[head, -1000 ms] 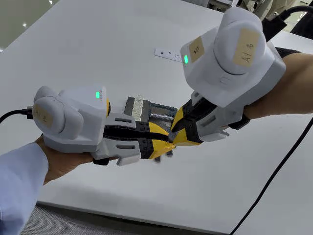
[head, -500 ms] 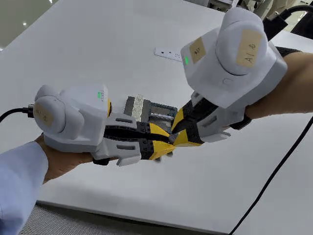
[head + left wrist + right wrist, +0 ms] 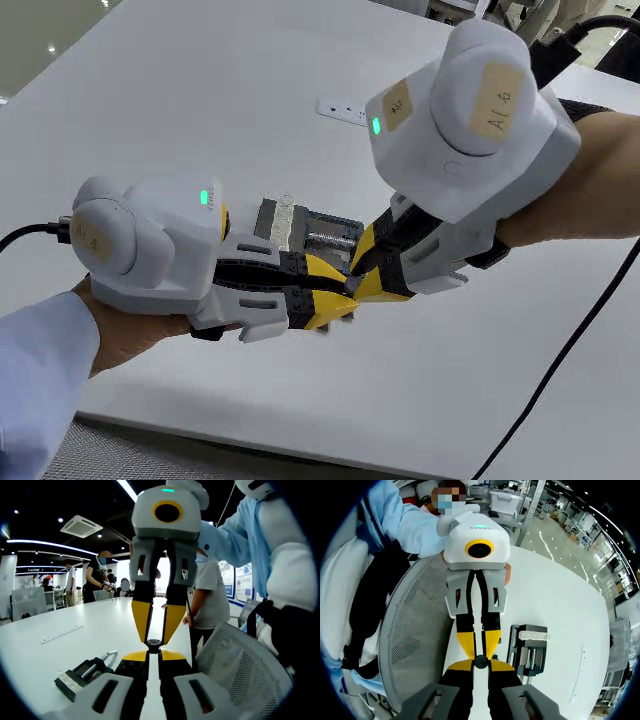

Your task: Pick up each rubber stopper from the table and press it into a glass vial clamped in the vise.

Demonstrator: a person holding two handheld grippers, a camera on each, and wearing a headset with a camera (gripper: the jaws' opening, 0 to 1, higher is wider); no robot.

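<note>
Head view: stopper (image 3: 153, 643) regrip, mid-frame.
My left gripper (image 3: 343, 296) and right gripper (image 3: 357, 284) both pinch it tip to tip, probably reorienting it for the vise (image 3: 300, 230).

A white power strip (image 3: 340, 110) lies flat on the white surface (image 3: 150, 120); a mesh chair (image 3: 415, 630) (grey, curved back) stands just beside that surface's edge.
</note>
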